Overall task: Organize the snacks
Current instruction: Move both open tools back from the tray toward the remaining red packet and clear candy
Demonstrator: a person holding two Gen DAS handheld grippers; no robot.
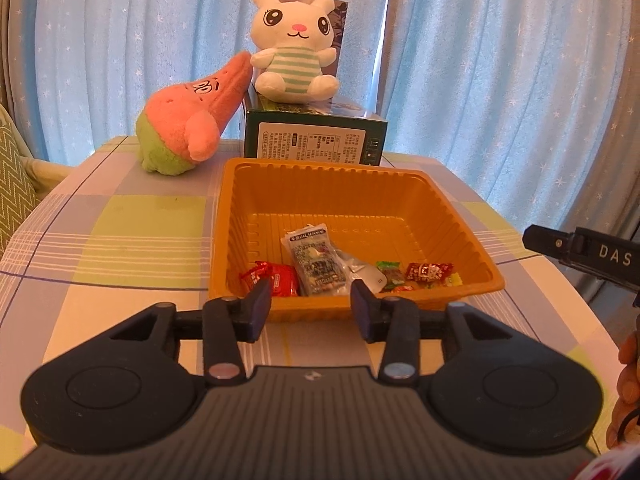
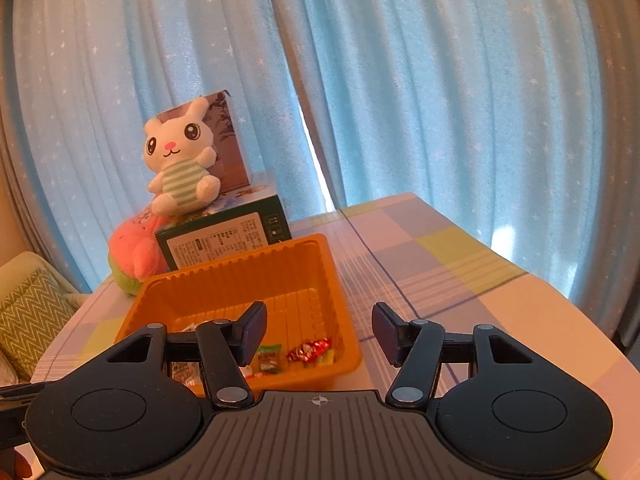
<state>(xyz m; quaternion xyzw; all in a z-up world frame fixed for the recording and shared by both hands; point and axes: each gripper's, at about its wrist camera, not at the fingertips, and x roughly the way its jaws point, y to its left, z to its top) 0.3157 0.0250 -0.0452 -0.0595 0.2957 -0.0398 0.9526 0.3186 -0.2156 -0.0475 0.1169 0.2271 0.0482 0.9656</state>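
An orange plastic tray (image 1: 336, 184) sits on the checked tablecloth. It holds several wrapped snacks: a grey-green sachet (image 1: 314, 258), a red packet (image 1: 276, 278), a green candy (image 1: 392, 276) and a dark red candy (image 1: 428, 272). My left gripper (image 1: 311, 306) is open and empty just in front of the tray's near wall. My right gripper (image 2: 320, 330) is open and empty above the tray's near right corner (image 2: 344, 360); the green candy (image 2: 269, 358) and red candy (image 2: 310, 350) show between its fingers. Its body also shows in the left wrist view (image 1: 584, 256).
A pink and green plush (image 1: 188, 120) lies behind the tray at the left. A white rabbit plush (image 1: 294, 46) sits on a dark green box (image 1: 316, 138). Blue curtains hang behind. A cushioned chair (image 2: 28, 316) stands left of the table.
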